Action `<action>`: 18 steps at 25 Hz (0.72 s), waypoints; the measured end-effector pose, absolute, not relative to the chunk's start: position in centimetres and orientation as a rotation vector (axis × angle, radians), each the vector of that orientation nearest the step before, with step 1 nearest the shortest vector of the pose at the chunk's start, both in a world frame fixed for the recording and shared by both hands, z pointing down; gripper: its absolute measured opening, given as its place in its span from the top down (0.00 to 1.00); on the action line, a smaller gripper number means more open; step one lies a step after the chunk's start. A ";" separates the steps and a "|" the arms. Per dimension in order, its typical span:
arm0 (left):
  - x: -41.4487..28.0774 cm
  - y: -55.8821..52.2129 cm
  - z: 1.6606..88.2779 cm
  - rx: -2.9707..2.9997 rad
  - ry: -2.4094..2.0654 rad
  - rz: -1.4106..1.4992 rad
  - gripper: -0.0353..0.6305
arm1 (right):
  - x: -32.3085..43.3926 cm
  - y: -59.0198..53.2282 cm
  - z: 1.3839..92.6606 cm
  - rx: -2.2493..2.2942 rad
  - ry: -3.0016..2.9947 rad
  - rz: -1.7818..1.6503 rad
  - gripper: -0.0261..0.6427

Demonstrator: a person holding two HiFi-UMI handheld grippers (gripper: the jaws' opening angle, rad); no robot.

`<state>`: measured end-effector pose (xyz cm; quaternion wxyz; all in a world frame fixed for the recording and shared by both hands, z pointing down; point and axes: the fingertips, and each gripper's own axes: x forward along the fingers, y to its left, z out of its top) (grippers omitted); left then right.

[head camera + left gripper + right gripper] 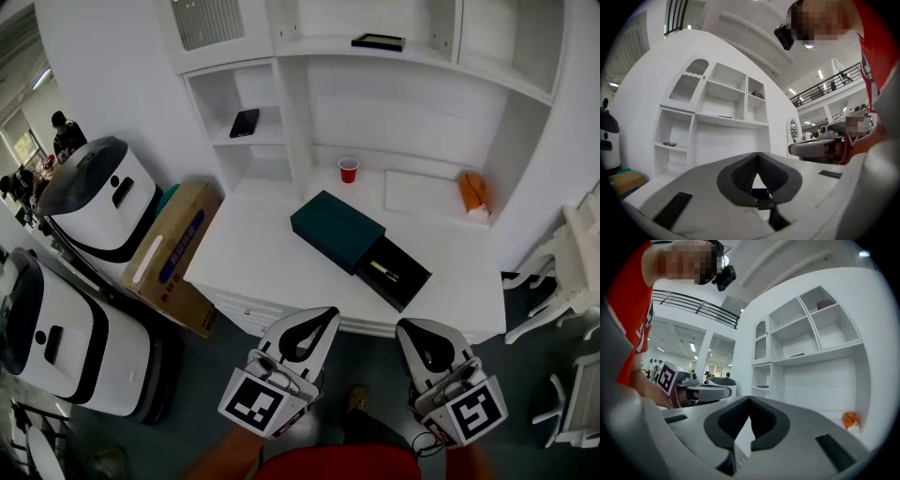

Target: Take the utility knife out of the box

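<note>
Nearest, the left hand-held gripper point(323, 317) and right hand-held gripper point(410, 328) hover short of the white tabletop point(253, 253), both pressed together and empty. Beyond them, what looks like the slim yellowish utility knife point(383, 272) lies in the pulled-out black tray point(409, 284) of the dark teal box point(336, 228). Spread one gripper's jaws before reaching and steady the box with the other.

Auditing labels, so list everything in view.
desk: 1, white, centre
box: 1, dark teal, on desk, drawer out
knife: 1, yellowish, in drawer
cup: 1, red, desk rear
orange thing: 1, desk rear right
black slab: 1, left shelf
tray: 1, black, top shelf
carton: 1, brown, left of desk
machines: 2, white-black, far left
chairs: white, right edge, count unclear
left tool: 1, grey, shut, before desk
right tool: 1, grey, shut, before desk
</note>
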<state>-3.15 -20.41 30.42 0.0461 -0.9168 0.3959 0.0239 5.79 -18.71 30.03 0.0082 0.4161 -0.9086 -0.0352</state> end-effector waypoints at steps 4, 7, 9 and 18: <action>-1.5 -24.8 31.0 -2.781 1.248 0.055 0.94 | 7.1 -23.2 30.8 1.241 -2.854 -0.088 0.97; -0.5 -27.3 31.8 -2.791 1.279 0.037 0.94 | 7.6 -26.0 31.4 1.172 -2.850 -0.078 0.97; 0.0 -28.8 32.2 -2.789 1.296 0.047 0.94 | 7.8 -27.8 31.7 1.155 -2.855 -0.070 0.97; 1.2 -33.9 34.2 -2.844 1.317 -0.039 0.94 | 7.8 -34.6 35.6 1.096 -2.721 -0.027 0.92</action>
